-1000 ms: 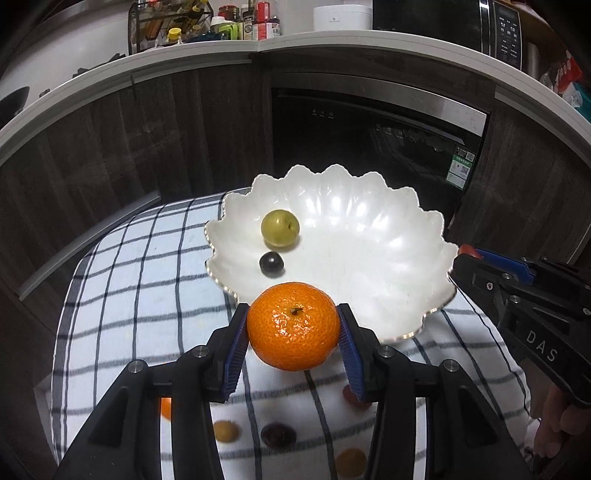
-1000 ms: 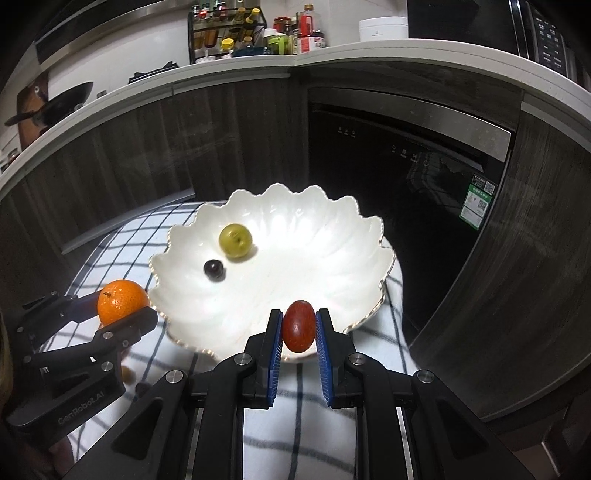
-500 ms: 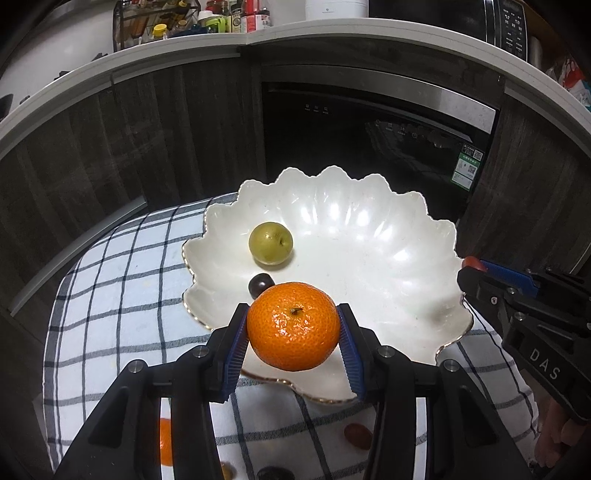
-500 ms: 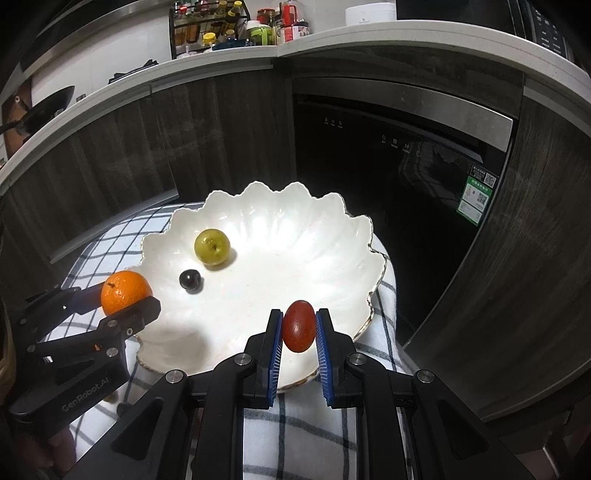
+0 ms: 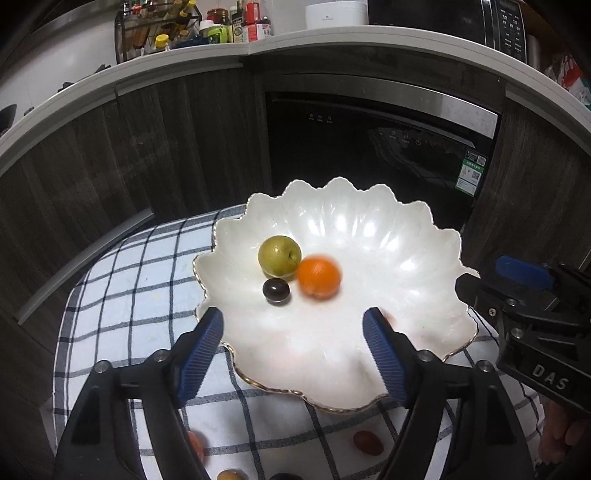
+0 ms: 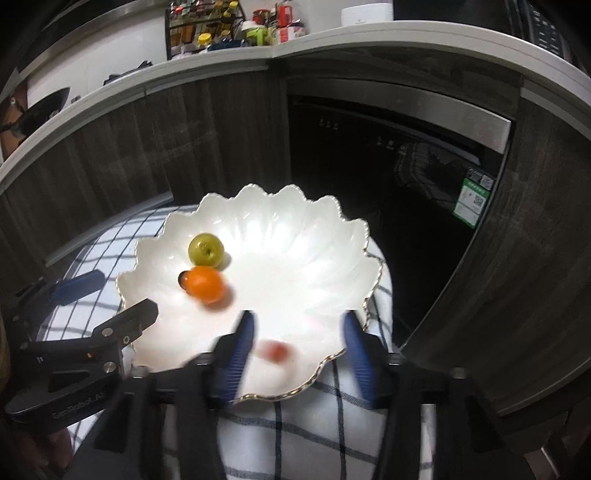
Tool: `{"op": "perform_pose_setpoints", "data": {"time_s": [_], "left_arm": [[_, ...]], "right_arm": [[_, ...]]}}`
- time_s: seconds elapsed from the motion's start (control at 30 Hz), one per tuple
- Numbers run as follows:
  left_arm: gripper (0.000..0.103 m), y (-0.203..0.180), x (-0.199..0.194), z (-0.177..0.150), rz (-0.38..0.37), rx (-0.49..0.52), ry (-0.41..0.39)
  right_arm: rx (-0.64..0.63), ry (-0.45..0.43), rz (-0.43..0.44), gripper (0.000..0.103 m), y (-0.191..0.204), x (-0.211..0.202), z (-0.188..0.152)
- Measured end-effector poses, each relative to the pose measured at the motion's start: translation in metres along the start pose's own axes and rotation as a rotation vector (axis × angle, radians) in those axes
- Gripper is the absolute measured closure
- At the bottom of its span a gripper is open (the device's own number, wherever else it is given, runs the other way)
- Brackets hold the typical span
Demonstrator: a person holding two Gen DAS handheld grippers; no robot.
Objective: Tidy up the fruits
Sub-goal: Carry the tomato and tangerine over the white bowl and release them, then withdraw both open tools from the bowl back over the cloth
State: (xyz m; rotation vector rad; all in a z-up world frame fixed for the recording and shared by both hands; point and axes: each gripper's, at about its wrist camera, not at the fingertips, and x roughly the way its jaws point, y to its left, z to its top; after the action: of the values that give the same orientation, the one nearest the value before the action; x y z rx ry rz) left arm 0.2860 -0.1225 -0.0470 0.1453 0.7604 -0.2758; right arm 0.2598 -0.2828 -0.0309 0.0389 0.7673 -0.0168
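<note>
A white scalloped bowl [image 5: 388,236] [image 6: 295,221] stands on the checked cloth. Inside it lie a green fruit [image 5: 279,256] [image 6: 205,249], a dark grape [image 5: 276,290] and the orange [image 5: 318,276] [image 6: 205,283], blurred and free beside them. My left gripper [image 5: 293,332] hovers over the bowl's near rim, its jaws opening with nothing between them. My right gripper [image 6: 299,332] is also opening over the bowl's near right rim. The small red fruit [image 6: 276,350] lies blurred in the bowl below its fingers, touching neither pad.
Loose small fruits [image 5: 367,442] lie on the checked cloth [image 5: 129,295] in front of the bowl. Dark wooden cabinets [image 5: 147,147] and a black oven front [image 5: 369,147] stand close behind the table. The counter above holds a spice rack [image 5: 155,29].
Both grippers opened over the bowl. The orange left the left jaws and landed beside the green fruit. The red fruit dropped out of the right jaws into the bowl.
</note>
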Motion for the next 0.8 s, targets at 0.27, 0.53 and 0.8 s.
{"op": "perform_pose_setpoints", "data": {"time_s": [0.27,0.53,0.8], "left_arm": [[0.008,0.008,-0.013,-0.001,0.027,-0.021,-0.013],[0.008,0.019,-0.031,-0.006,0.044,-0.046,-0.024],[0.007,0.032,-0.055,-0.012,0.067,-0.056,-0.048]], "right_arm": [[0.014,-0.038,-0.027,0.026,0.000,-0.013,0.006],[-0.009,-0.061,-0.035,0.026,0.010,-0.030,0.007],[-0.027,-0.084,-0.028,0.026,0.025,-0.050,0.005]]}}
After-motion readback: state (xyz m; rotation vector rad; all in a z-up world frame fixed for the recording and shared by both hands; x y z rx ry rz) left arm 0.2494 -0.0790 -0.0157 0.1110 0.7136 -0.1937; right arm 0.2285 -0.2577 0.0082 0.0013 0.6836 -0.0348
